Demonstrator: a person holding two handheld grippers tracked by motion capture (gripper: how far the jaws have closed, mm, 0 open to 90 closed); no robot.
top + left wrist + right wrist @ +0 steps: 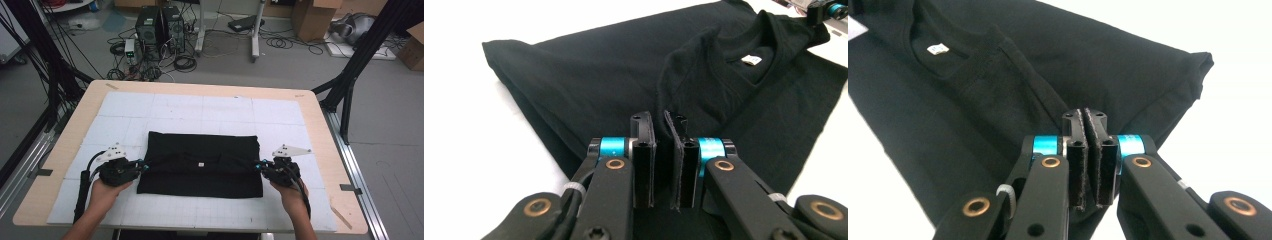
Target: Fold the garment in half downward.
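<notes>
Behind the wooden table (320, 125) with its white mat (200, 112) I see a grey floor full of cables, and the black T-shirt (200, 170) lies folded in the lower middle of the high view, its collar and white label (200, 164) facing up. My left gripper (142, 166) at the shirt's left edge and my right gripper (259, 166) at its right edge both have their jaws closed narrow on the cloth. I think each may pinch only the top layer, so when I lift, the lower layers can slip out and the fold becomes crooked.
</notes>
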